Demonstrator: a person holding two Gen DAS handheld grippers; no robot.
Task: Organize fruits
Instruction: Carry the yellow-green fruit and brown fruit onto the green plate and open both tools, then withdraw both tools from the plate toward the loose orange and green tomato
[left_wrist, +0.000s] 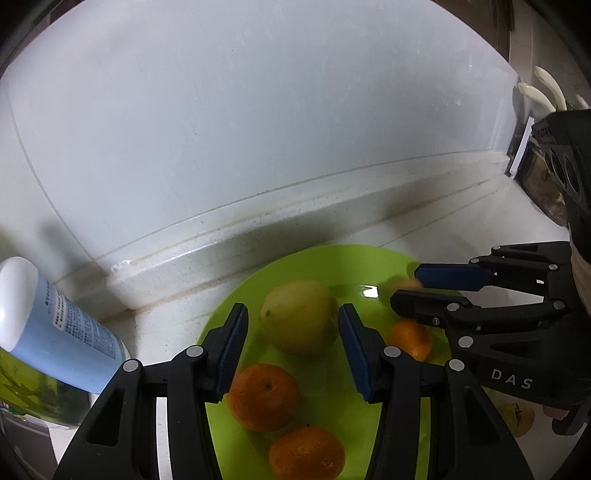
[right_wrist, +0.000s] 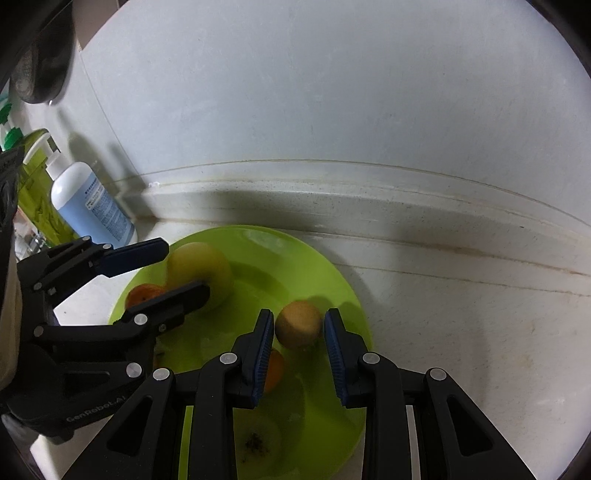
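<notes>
Working surface: white counter (right_wrist: 461, 332) against a white wall (left_wrist: 258, 110), bearing a green plate (right_wrist: 266, 247) of fruit.
Bottle: blue bottle (left_wrist: 70, 332) with a white cap, at the far left of the left wrist view, on the counter just beside the plate; it also shows at (right_wrist: 94, 206) in the right wrist view.
Left gripper: (left_wrist: 293, 332) hovers over the plate with its fingers spread wide; the yellow pear (left_wrist: 297, 319) sits between the fingertips, and contact cannot be confirmed.
Pear position: on the plate, toward the wall side; in the right wrist view it lies between the left gripper's fingers at (right_wrist: 201, 271).
Oranges, near side: two oranges (left_wrist: 264, 397) and (left_wrist: 306, 456) lie on the plate below the pear, close together.
Orange, right side: one orange (left_wrist: 412, 338) lies on the plate beneath the right gripper's lower finger.
Right gripper: (right_wrist: 299, 325) fingers spread, straddling a small round orange-yellow fruit (right_wrist: 298, 324); a gap shows on the right side, while the left pad is very near it.
Small fruit position: on the plate, right of the pear.
</notes>
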